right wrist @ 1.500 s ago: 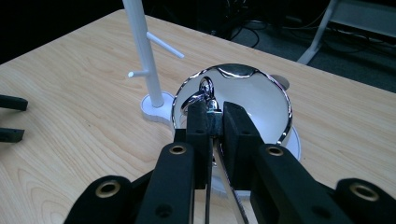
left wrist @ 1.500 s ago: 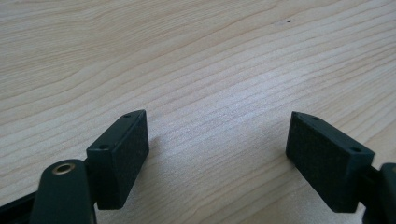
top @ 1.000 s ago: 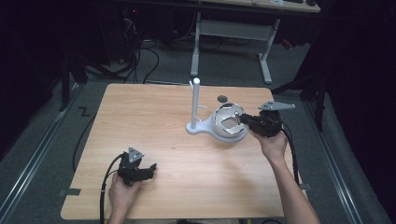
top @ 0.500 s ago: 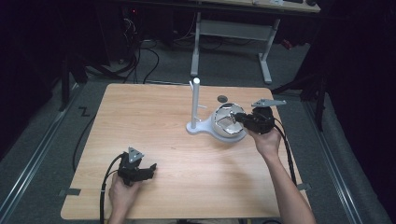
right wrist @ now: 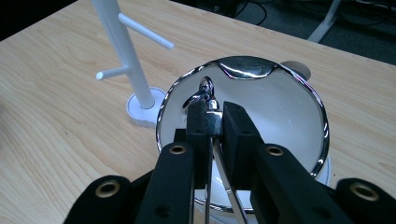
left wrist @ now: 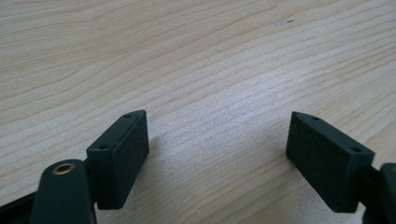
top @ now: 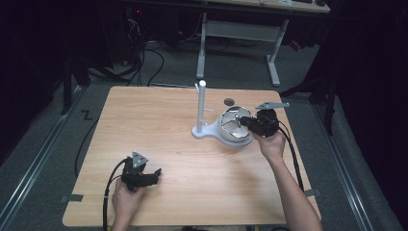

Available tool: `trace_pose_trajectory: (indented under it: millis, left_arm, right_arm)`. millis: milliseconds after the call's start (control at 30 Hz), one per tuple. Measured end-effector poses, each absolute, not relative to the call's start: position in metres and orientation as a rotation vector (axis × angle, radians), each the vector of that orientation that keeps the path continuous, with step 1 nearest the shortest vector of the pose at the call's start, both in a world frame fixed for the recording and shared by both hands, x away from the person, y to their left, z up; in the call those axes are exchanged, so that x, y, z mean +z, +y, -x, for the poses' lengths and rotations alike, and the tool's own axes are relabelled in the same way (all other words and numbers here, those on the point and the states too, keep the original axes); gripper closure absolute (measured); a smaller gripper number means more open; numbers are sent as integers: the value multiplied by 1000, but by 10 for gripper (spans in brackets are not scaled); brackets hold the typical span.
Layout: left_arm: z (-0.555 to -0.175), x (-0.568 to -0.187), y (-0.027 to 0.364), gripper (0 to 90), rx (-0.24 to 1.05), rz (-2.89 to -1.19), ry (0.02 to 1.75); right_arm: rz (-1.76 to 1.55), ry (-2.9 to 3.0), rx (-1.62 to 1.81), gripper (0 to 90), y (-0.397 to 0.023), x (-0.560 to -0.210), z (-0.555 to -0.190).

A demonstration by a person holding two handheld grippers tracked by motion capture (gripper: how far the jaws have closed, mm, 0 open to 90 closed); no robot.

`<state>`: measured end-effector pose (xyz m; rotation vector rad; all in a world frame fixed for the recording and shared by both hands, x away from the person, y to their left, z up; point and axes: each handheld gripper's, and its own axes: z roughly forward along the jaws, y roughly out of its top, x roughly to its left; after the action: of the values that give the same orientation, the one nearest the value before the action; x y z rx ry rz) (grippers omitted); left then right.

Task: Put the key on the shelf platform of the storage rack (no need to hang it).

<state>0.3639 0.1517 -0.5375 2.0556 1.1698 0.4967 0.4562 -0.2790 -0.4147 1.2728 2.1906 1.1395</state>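
Observation:
A white jewellery stand (top: 202, 103) with side pegs rises from a base that carries a chrome-rimmed white dish (top: 230, 139). My right gripper (top: 245, 122) reaches over the dish from the right. In the right gripper view its jaws (right wrist: 215, 112) are shut on a small silver clasp (right wrist: 204, 91), and thin metal strands hang down from it between the fingers. The clasp hovers above the dish rim (right wrist: 322, 116), close to the stand's pole (right wrist: 121, 51). My left gripper (top: 154, 174) rests open on the near left of the table, with bare wood between its pads (left wrist: 121, 149).
A small dark round disc (top: 229, 101) lies on the wooden table (top: 144, 120) just behind the dish. Cables trail from both grippers toward the near edge. Beyond the far edge stand a white desk frame and floor cables.
My right gripper has shifted slightly left and down over the dish, still holding the clasp. The left gripper has stayed still.

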Motion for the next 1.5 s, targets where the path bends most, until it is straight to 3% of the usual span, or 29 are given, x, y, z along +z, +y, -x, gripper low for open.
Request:
trace_pose_trajectory:
  millis: [1500]
  left_arm:
    - [-364,-537,152,215,496,-2057,1169]
  right_arm:
    - [-1377,2178,1074,819,-275,-437,-490]
